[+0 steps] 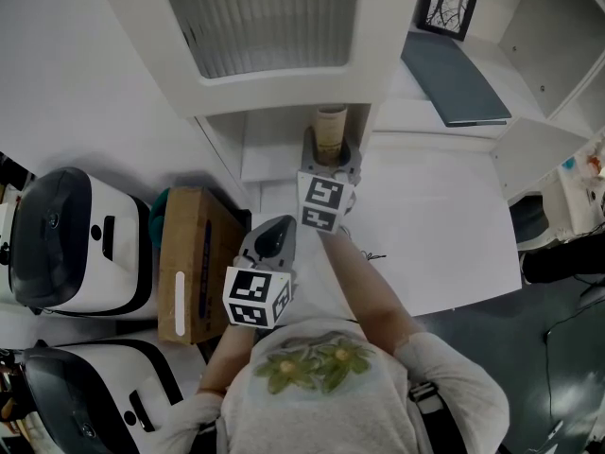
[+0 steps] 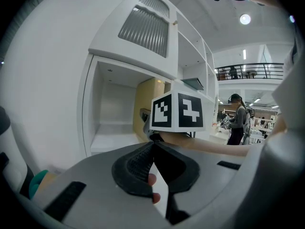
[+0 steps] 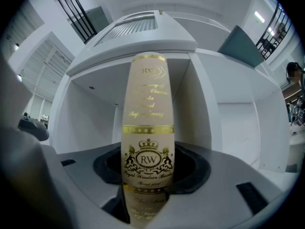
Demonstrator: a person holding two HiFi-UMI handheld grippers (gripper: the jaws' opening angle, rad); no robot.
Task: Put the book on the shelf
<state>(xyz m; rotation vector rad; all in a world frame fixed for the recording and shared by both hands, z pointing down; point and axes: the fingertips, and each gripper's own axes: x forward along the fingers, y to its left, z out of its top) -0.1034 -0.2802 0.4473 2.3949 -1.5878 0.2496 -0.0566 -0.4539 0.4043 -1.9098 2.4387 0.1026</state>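
In front of the shelf (image 1: 269, 154): right tongs (image 3: 147, 173), clamped on the book (image 3: 147, 128).
Book position: upright, at the mouth of the shelf's open compartment, not yet seated on its board (contact cannot be confirmed).
Left tongs (image 2: 153, 149): tips together, holding nothing, back from the shelf and nearer the person.
Step in hand: insertion, judged about to begin.
Procedure: keep the book vertical and centred between the compartment's side walls. Advance straight in, then lower until the bottom edge seats on the board. Only then part the tongs.
Risk: early release may let the book topple out of the shelf.
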